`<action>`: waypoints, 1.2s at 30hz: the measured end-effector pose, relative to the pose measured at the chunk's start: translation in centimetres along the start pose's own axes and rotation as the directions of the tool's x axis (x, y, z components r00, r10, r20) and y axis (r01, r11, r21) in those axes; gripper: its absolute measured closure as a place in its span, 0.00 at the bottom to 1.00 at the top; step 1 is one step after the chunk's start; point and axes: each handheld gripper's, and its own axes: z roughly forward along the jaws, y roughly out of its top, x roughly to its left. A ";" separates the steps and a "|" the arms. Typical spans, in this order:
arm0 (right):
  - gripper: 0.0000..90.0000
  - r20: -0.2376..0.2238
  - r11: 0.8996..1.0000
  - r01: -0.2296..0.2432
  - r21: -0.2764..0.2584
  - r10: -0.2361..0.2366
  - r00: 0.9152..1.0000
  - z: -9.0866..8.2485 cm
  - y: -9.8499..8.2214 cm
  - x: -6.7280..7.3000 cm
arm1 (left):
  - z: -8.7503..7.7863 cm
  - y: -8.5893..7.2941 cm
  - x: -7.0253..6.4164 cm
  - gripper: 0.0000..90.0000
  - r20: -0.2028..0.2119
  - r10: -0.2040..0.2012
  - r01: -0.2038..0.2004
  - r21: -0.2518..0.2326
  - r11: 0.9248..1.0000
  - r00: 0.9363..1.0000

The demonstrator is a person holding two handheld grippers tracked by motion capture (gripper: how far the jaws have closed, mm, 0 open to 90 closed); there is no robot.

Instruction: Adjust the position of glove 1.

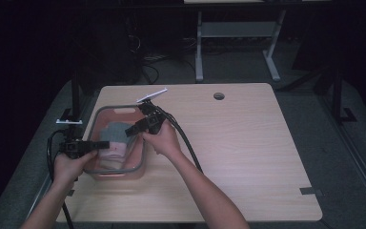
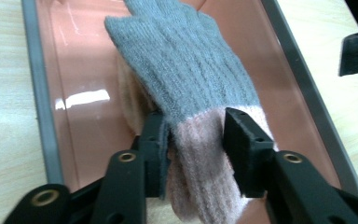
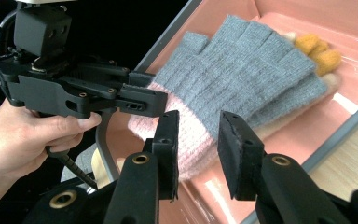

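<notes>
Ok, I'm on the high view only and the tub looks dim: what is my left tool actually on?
Observer: The left tool straddles the pink cuff of a grey knit glove; the cuff doesn't look squeezed.
Operator: Anything under that glove?
Observer: Yes, a beige glove with orange fingertips lies beneath it in the pink tub.
Operator: And my right tool?
Observer: The right tool hangs open above the same cuff.

My wooden table [image 1: 248, 143] has a pink bin [image 1: 119, 110] sitting on its left side. A small white card [image 1: 152, 94] lies just behind the bin.
</notes>
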 end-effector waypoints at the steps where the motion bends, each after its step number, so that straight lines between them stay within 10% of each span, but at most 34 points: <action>1: 0.76 0.000 1.000 0.000 0.000 0.000 1.000 0.0 0.0 0.0 | 0.0 0.0 0.0 0.63 0.000 0.000 0.000 0.000 1.000 1.000; 16: 0.71 0.021 1.000 -0.003 -0.018 0.004 1.000 -2.1 -0.7 -0.8 | -1.2 1.1 -0.8 0.50 -0.067 0.022 -0.024 -0.027 0.999 0.998; 36: 0.65 0.060 0.999 0.000 -0.052 0.004 0.998 -4.7 -1.9 -2.2 | -0.9 2.0 -3.8 0.50 -0.004 0.091 -0.091 -0.068 0.994 0.996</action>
